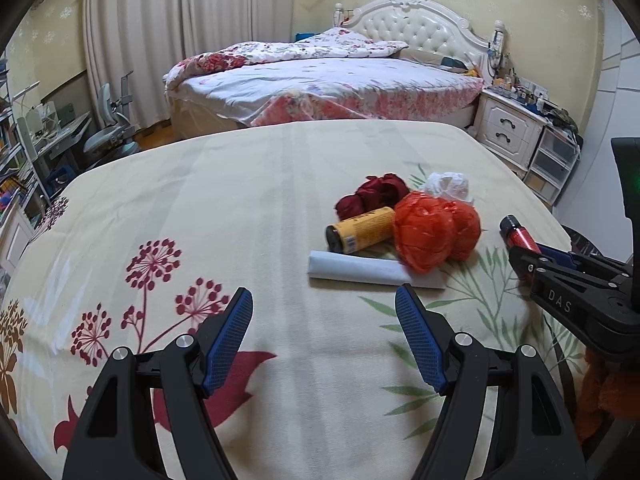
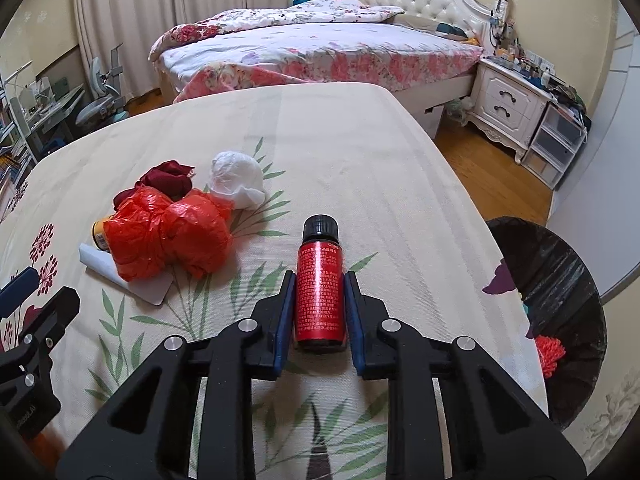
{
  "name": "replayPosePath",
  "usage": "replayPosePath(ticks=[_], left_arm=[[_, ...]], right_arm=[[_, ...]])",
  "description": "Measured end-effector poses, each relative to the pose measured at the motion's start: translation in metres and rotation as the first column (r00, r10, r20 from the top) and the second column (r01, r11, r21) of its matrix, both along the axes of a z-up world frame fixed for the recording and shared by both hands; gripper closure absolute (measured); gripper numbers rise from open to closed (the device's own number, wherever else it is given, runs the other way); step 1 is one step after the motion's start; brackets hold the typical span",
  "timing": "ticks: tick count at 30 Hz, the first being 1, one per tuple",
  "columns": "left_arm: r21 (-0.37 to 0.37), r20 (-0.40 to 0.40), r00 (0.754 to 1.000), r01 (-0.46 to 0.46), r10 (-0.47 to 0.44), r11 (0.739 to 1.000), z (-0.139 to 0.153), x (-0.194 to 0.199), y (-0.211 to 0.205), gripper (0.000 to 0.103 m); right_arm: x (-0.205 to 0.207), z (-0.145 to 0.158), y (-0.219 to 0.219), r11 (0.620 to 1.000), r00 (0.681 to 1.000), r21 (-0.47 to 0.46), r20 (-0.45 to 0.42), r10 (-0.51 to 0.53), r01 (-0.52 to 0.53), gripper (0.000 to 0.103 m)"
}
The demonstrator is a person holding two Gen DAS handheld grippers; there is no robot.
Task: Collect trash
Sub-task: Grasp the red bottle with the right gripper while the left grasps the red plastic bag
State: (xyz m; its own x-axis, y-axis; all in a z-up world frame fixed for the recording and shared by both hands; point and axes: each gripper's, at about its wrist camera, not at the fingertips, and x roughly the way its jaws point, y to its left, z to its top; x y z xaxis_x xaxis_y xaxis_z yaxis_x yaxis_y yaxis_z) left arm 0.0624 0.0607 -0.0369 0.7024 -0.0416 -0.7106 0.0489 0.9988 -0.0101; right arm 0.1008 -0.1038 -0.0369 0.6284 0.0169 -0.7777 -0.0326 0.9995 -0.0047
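My right gripper [image 2: 318, 280] is shut on a small red bottle [image 2: 319, 292] with a black cap, held over the floral tablecloth [image 2: 360, 152]. The bottle also shows in the left wrist view [image 1: 519, 235]. My left gripper [image 1: 324, 298] is open and empty, just short of a trash pile. The pile holds a crumpled orange plastic bag [image 1: 432, 232], a yellow can [image 1: 360, 230] on its side, a white paper roll [image 1: 360, 270], a dark red crumpled bag [image 1: 372, 196] and a white crumpled bag [image 1: 448, 186].
A bin lined with a black bag [image 2: 560, 280] stands off the table's right edge, with orange trash [image 2: 550, 354] inside. A bed [image 2: 320, 52], a white nightstand [image 2: 508, 100] and a desk with a chair [image 1: 108, 136] lie beyond the table.
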Motion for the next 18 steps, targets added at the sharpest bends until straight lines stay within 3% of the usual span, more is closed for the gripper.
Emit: replayPosePath(ticks=[10,18], left_arm=[[0.010,0.012,0.998,0.069,-0.069,0.998,0.000,0.015,-0.033,0.031],[-0.005,0.013,0.997,0.072,-0.072,0.997,-0.001,0.036,-0.044,0.031]], right_arm=[[0.005,-0.001,-0.035,0.999,0.999,-0.006,-0.002,-0.042,0.042,0.080],[0.010,-0.001,-0.040,1.000,1.000,0.000,-0.002,-0.026,0.026,0.080]])
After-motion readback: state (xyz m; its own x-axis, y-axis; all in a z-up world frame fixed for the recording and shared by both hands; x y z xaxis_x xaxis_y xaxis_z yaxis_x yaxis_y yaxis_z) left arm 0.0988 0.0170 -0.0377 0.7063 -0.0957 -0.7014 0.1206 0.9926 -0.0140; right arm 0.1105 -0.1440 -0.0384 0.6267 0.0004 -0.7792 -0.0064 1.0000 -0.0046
